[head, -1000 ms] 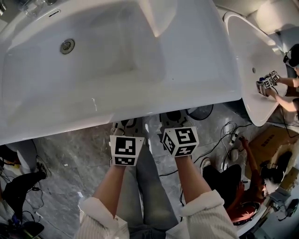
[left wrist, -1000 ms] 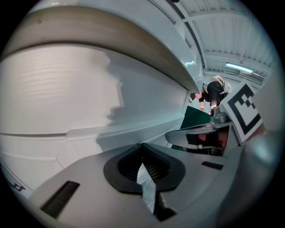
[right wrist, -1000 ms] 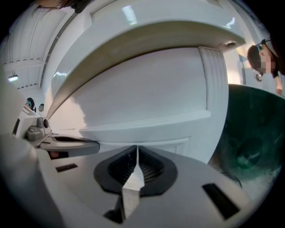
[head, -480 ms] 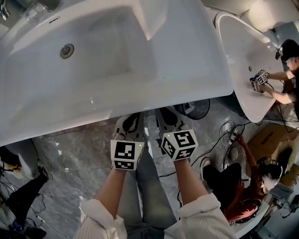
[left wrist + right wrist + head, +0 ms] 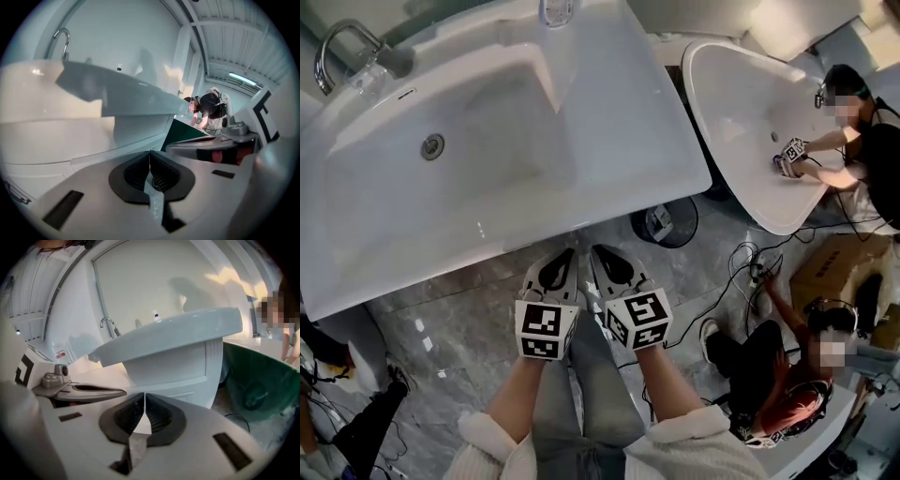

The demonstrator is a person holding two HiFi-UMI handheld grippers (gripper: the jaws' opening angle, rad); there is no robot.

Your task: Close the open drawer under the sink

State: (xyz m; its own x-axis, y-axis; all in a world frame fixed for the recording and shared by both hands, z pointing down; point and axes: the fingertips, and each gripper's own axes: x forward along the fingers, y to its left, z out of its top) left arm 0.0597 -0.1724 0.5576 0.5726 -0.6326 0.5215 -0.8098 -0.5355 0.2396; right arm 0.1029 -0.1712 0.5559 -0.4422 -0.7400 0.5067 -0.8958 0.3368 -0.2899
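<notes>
The white sink (image 5: 609, 131) fills the upper left of the head view, and its front edge hides the drawer from above. The white cabinet front (image 5: 173, 366) under the basin shows in the right gripper view, with a panel seam low on it; nothing sticks out from it. It also fills the left of the left gripper view as a pale cabinet front (image 5: 56, 136). My left gripper (image 5: 558, 272) (image 5: 149, 152) and right gripper (image 5: 614, 265) (image 5: 145, 394) hang side by side just clear of the sink's front edge. Both are shut and hold nothing.
A chrome faucet (image 5: 342, 42) stands at the sink's back left. To the right is an oval basin (image 5: 741, 122) where another person works. A round black object (image 5: 664, 223), cables (image 5: 750, 272), a cardboard box (image 5: 844, 272) and a seated person (image 5: 769, 375) occupy the grey floor.
Both grippers have drawn back out from under the sink's front edge toward me. The head view has pulled back, so more of the sink and floor shows.
</notes>
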